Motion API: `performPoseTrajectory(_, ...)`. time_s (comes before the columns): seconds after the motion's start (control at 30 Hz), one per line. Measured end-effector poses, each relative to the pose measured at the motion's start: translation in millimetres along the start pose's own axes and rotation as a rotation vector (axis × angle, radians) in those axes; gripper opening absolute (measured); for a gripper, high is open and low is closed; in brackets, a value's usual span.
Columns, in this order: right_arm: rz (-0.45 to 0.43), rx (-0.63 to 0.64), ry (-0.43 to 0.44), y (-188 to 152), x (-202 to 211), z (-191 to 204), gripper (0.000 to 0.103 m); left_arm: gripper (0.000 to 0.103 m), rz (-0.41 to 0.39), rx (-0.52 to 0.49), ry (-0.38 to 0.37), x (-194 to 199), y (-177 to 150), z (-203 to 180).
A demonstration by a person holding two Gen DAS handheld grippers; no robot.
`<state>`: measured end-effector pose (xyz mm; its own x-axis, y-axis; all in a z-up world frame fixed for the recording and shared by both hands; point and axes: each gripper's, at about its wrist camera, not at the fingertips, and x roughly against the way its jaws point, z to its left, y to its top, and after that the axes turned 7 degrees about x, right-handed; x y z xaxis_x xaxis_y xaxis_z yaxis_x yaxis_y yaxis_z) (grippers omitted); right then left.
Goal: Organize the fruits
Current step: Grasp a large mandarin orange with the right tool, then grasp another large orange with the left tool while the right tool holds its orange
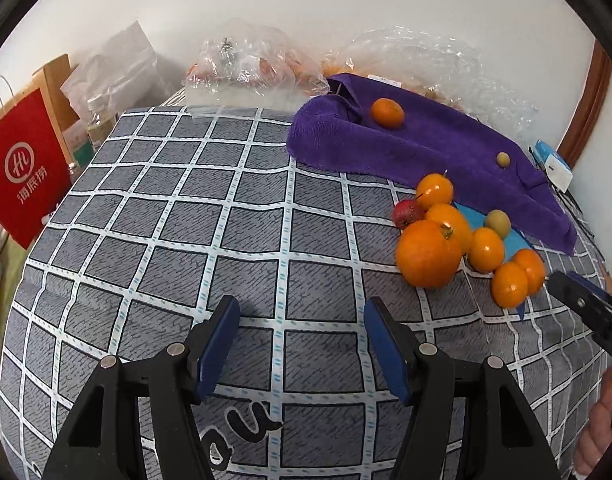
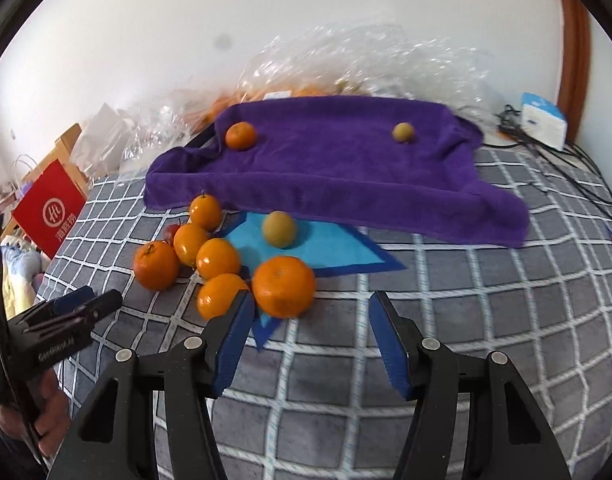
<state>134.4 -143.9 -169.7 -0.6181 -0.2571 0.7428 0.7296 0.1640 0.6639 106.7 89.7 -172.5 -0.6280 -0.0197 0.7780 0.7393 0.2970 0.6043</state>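
While both jaws stand released and empty, the right hand-held gripper (image 2: 310,312) is nearer the orange cluster (image 2: 225,260), which lies just ahead and left of it beside the purple towel (image 2: 326,160); the left hand-held gripper (image 1: 301,316) faces bare bedspread (image 1: 185,220), probably farther off.

Left tool (image 1: 301,340): jaws parted, nothing between the blue pads, angled downward; right tool (image 2: 310,336): jaws parted, pads clear of any object, angled downward; hand (image 2: 45,412) grips the left tool's handle; both tools side by side.
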Motion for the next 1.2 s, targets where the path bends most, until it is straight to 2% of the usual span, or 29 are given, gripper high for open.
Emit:
performPoseTrajectory(0.17, 0.037, 0.026, -0.011, 4.2, -20.5, 8.5, 0.06, 0.073, -0.011, -0.047, 0.014, -2.4, -4.6, -7.8)
performPoseTrajectory(0.3, 0.06, 0.044, -0.003, 7.4, -32.9, 11.1, 0.06, 0.079, -0.008, -0.042, 0.03, -4.3, -4.7, -11.9)
performPoseTrajectory(0.4, 0.057, 0.078, -0.018, 8.9, -37.8, 14.0, 0.05, 0.08, -0.005, -0.047, 0.032, -5.1, -5.0, -12.9)
performPoseTrajectory(0.43, 0.058, 0.091, -0.01, 8.8, -37.5, 14.7, 0.041, 0.08, -0.004, -0.045, 0.028, -5.3, -4.6, -12.4)
performPoseTrajectory(0.47, 0.056, 0.095, -0.009, 8.8, -36.3, 14.1, 0.04, 0.081, -0.004, -0.043, 0.022, -5.0, -4.5, -11.9)
performPoseTrajectory(0.63, 0.016, 0.036, -0.074, 5.2, -19.8, -7.0, 0.04, 0.083, -0.006, -0.023, -0.01, -3.5, -3.9, -8.1)
performPoseTrajectory(0.8, 0.02, 0.01, -0.135, -1.9, -8.0, -35.6, 0.04, 0.087, -0.003, -0.019, -0.035, -3.0, -3.7, -6.9)
performPoseTrajectory(0.97, 0.042, -0.034, -0.101, -9.0, -13.8, -49.0, 0.04, 0.088, 0.0, -0.025, -0.029, -3.1, -3.6, -8.1)
performPoseTrajectory(1.2, 0.036, 0.004, -0.11, -11.1, -16.6, -44.4, 0.041, 0.087, -0.003, -0.013, -0.049, -0.2, -5.1, -8.0)
